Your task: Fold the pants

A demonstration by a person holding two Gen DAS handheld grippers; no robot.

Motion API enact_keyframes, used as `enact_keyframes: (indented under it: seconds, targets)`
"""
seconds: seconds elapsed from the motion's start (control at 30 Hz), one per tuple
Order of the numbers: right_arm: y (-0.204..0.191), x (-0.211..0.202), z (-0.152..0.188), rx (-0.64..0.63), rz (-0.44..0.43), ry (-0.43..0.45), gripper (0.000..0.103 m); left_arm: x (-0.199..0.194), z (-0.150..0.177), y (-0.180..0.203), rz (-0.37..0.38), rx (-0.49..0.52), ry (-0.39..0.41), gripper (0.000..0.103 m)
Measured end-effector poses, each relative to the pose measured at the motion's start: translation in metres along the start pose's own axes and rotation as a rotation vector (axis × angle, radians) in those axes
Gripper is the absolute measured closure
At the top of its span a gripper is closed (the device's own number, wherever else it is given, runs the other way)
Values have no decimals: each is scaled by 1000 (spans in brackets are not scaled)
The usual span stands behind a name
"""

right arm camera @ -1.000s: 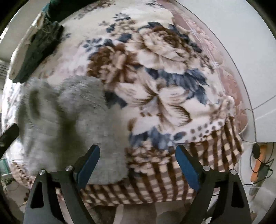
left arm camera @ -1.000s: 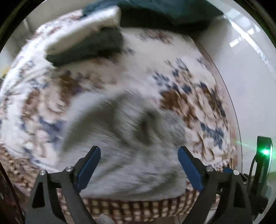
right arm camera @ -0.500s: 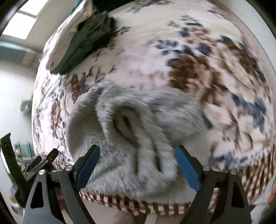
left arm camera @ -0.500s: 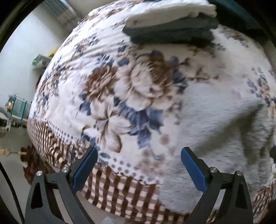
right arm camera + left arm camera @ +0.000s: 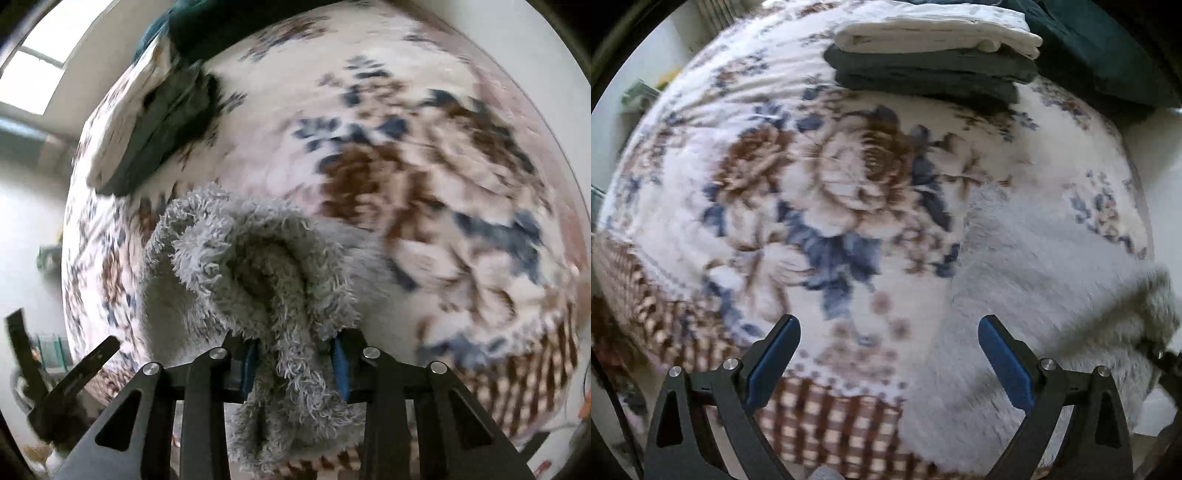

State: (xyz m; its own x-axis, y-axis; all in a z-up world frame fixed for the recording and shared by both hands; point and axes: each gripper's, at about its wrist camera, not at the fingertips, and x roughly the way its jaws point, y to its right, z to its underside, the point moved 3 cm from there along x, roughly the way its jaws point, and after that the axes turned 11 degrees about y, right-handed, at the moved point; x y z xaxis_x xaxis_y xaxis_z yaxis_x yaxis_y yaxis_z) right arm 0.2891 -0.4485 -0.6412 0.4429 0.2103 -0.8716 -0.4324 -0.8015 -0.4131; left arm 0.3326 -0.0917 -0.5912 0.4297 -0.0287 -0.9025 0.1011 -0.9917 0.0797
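Already the right gripper [image 5: 295, 360] was clamped on the fluffy grey pants [image 5: 266, 280]; left gripper [image 5: 886, 363] gaped beside them. Soft, floppy, prob. light: grab edges.

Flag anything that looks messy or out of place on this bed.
Only the grey fuzzy pants stand out: crumpled in a bunched heap near the floral blanket's edge, one fold clamped in the right gripper. The folded stack behind looks neat. The left gripper hangs open, empty.
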Motion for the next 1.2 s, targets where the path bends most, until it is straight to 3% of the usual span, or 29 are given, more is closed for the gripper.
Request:
enact_keyframes:
  seconds: [0.13, 0.2, 0.23, 0.3, 0.47, 0.53, 0.63, 0.67, 0.7, 0.73, 0.8, 0.9, 1.03, 1.13, 1.17, 1.2]
  targets:
    - [66, 10, -6, 100, 119, -10, 65, 13, -7, 24, 119, -27, -36, 4]
    - [104, 33, -1, 176, 173, -72, 40, 25, -7, 41, 147, 0, -62, 4]
    - [124, 51, 6, 262, 141, -165, 39, 31, -7, 51, 155, 21, -77, 4]
    - [141, 58, 13, 419, 16, -208, 39, 42, -5, 67, 165, 61, -111, 4]
    - [138, 11, -3, 418, -100, -44, 31, 45, -14, 98, 193, 127, -113, 4]
    - [131, 9, -8, 418, -162, -49, 31, 49, -20, 107, 196, 145, -120, 4]
    - [118, 37, -17, 352, -182, -105, 31, 62, -26, 118, 215, 158, -147, 4]
    - [116, 48, -17, 312, -123, -122, 33, 70, -27, 123, 209, 181, -152, 4]
    - [124, 60, -16, 242, 37, -142, 37, 79, -27, 127, 182, 218, -160, 4]
    - [130, 65, -14, 220, 117, -143, 37, 92, -27, 128, 140, 256, -178, 4]
    - [149, 62, -11, 278, 182, -138, 40, 117, -25, 125, 127, 252, -238, 2]
    - [159, 40, 1, 420, 50, -114, 40, 122, -37, 115, 199, 169, -269, 3]
    - [149, 15, 43, 528, -13, -115, 37, 118, -59, 111, 302, 89, -261, 3]
    - [133, 27, 75, 639, -62, -154, 37, 155, -54, 129, 367, 118, -370, 5]
    - [131, 32, 84, 667, -66, -165, 37, 164, -53, 133, 400, 107, -391, 11]
    - [130, 40, 93, 709, -58, -179, 37, 169, -51, 137, 440, 85, -399, 31]
